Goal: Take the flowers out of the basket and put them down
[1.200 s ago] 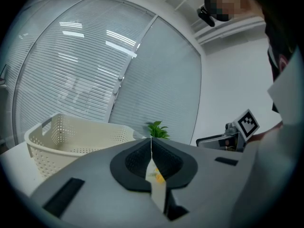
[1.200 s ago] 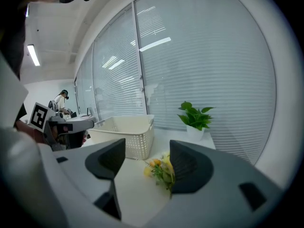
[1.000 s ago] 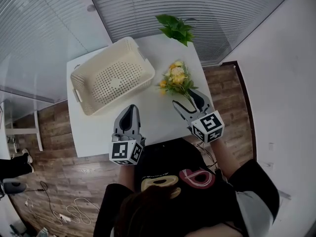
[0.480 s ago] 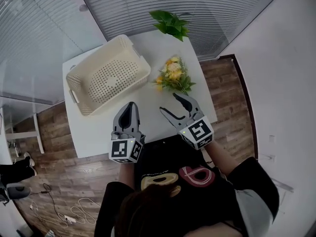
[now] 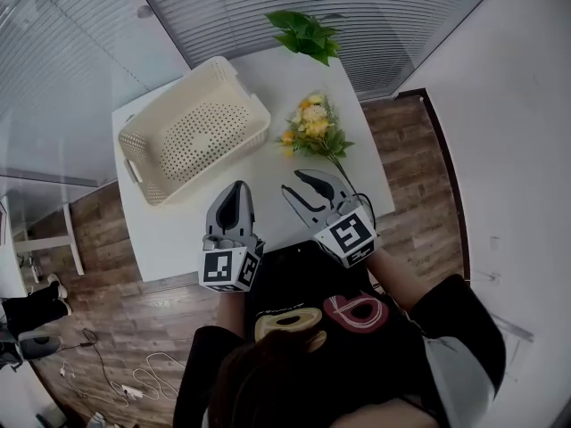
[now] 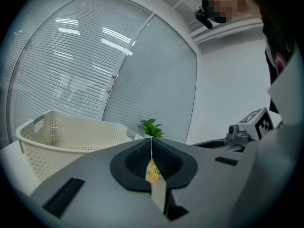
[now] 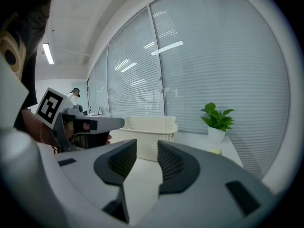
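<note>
On the table (image 5: 178, 230): flowers (image 5: 312, 130) lie out, right of the basket (image 5: 241, 89).
Blooms rest near the basket's wall and the stems run toward the right edge; a plant (image 5: 303, 34) stands at the far edge. Bare top lies in front of both grippers. Left gripper (image 5: 236, 187) is pressed together (nothing in it). Right gripper (image 5: 292, 183) is near the stem ends, its jaws half spread and just closing on nothing.
</note>
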Demonstrator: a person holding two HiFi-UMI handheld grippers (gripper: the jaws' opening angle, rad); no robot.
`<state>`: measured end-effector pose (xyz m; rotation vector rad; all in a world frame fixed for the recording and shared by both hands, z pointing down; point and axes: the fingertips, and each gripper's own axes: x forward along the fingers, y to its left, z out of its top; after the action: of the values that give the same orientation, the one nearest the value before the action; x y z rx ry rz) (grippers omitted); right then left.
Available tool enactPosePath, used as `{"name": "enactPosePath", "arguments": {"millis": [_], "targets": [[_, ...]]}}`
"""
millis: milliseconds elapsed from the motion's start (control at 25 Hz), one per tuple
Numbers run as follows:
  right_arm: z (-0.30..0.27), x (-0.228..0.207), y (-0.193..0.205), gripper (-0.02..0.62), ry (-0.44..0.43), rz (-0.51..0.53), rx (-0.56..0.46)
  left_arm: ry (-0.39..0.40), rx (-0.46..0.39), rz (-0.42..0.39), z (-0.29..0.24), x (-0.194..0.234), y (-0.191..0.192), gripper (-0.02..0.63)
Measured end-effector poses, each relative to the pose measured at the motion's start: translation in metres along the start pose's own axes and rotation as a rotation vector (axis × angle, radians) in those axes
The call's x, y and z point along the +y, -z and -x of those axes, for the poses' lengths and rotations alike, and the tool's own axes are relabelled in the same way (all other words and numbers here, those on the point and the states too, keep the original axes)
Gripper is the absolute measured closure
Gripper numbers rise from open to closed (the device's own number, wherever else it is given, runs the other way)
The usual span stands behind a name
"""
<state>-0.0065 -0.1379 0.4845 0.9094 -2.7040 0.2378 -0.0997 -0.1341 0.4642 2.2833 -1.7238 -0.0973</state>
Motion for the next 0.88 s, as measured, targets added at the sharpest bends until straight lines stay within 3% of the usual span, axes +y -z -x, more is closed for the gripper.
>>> {"name": "enactPosePath", "arguments": {"millis": [200, 440, 880], "targets": [[0.002, -0.007, -0.002, 0.555, 0.044, 0.011, -0.027, 0.000, 0.006, 0.004, 0.001, -0.003, 0.003, 0.588], [0.004, -0.018, -0.002, 0.580, 0.103, 0.027, -0.041, -0.001, -0.008, -0.001, -0.001, -0.004, 0.000, 0.588], [0.001, -0.030, -0.004, 0.586, 0.138, 0.024, -0.038, -0.015, -0.019, -0.013, -0.003, -0.001, -0.004, 0.588]]}}
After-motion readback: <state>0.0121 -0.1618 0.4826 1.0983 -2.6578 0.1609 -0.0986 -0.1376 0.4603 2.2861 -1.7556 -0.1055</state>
